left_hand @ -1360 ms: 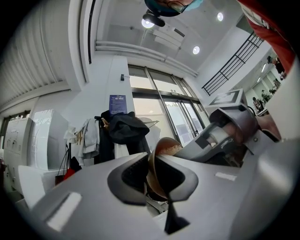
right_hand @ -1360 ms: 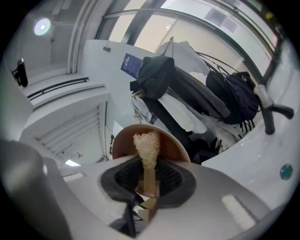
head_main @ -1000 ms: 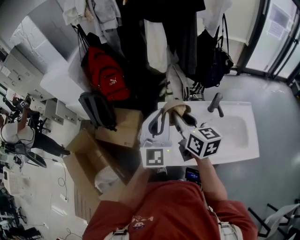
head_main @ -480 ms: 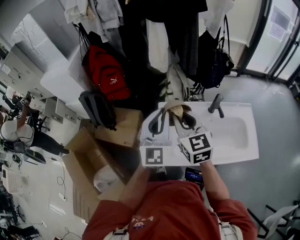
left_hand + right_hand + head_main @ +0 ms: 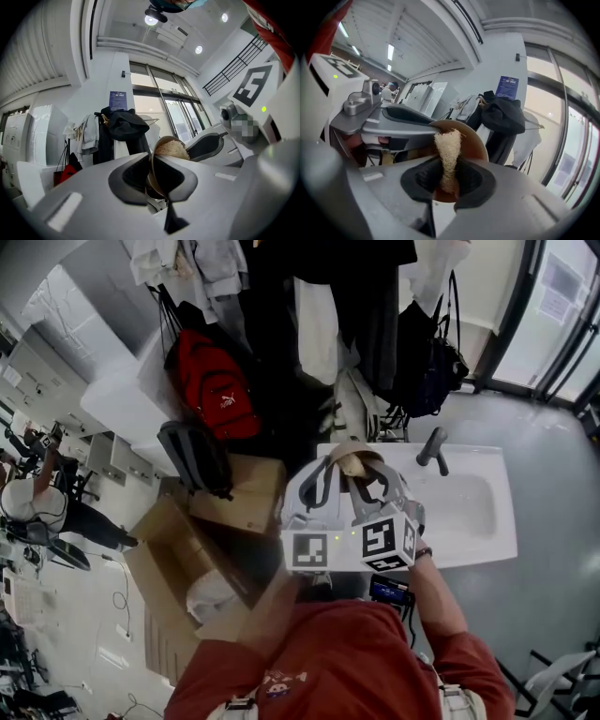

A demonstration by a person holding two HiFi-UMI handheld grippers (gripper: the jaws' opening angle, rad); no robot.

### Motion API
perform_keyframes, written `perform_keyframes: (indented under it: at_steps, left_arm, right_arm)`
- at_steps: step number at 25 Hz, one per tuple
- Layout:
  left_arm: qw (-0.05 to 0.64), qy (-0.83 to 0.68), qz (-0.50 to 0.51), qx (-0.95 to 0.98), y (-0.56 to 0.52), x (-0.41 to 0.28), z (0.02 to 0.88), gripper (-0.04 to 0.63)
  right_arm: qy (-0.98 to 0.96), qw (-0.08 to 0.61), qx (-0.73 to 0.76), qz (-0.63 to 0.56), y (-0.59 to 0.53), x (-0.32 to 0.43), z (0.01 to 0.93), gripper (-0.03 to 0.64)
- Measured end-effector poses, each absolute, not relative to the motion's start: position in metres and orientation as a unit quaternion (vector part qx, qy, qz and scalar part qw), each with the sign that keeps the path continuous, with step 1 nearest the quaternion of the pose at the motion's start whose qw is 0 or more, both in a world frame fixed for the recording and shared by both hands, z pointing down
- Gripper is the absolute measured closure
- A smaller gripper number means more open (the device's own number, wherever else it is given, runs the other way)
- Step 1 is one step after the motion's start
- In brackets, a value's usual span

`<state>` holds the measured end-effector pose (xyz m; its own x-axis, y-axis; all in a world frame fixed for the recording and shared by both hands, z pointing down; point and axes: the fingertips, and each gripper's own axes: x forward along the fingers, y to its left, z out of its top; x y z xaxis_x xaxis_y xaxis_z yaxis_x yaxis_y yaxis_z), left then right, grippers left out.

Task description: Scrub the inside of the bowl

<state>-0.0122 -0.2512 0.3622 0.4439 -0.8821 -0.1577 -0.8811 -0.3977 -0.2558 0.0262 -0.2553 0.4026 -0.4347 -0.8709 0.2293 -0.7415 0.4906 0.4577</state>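
A brown bowl [image 5: 349, 461] hangs tilted above the left end of the white sink [image 5: 473, 507]. My left gripper [image 5: 153, 165] is shut on the bowl's thin rim [image 5: 151, 174]. My right gripper [image 5: 448, 174] is shut on a pale loofah scrubber [image 5: 448, 152]. The scrubber stands upright against the inside of the bowl [image 5: 472, 140]. In the left gripper view the scrubber [image 5: 170, 149] shows inside the bowl, with the right gripper's finger [image 5: 206, 145] just behind it. In the head view both grippers meet at the bowl, the left gripper [image 5: 323, 482] beside the right gripper [image 5: 367, 486].
A dark faucet [image 5: 431, 448] stands at the back of the sink. Cardboard boxes [image 5: 234, 498] lie on the floor to the left. A red backpack [image 5: 214, 390] and hung clothes [image 5: 323, 306] are behind. Another person [image 5: 37, 507] sits far left.
The right gripper has rolled about its own axis; its marker cube has turned and slid left toward the left gripper's cube. The left gripper and the bowl have stayed in place.
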Motion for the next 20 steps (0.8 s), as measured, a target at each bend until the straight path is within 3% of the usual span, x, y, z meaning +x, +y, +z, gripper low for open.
perform_keyframes:
  at_steps: [20]
  left_arm:
    - [0.132, 0.522, -0.013, -0.843, -0.253, -0.016, 0.373, 0.560]
  right_arm:
    - [-0.721, 0.391, 0.392, -0.418, -0.246, 0.018, 0.413, 0.541]
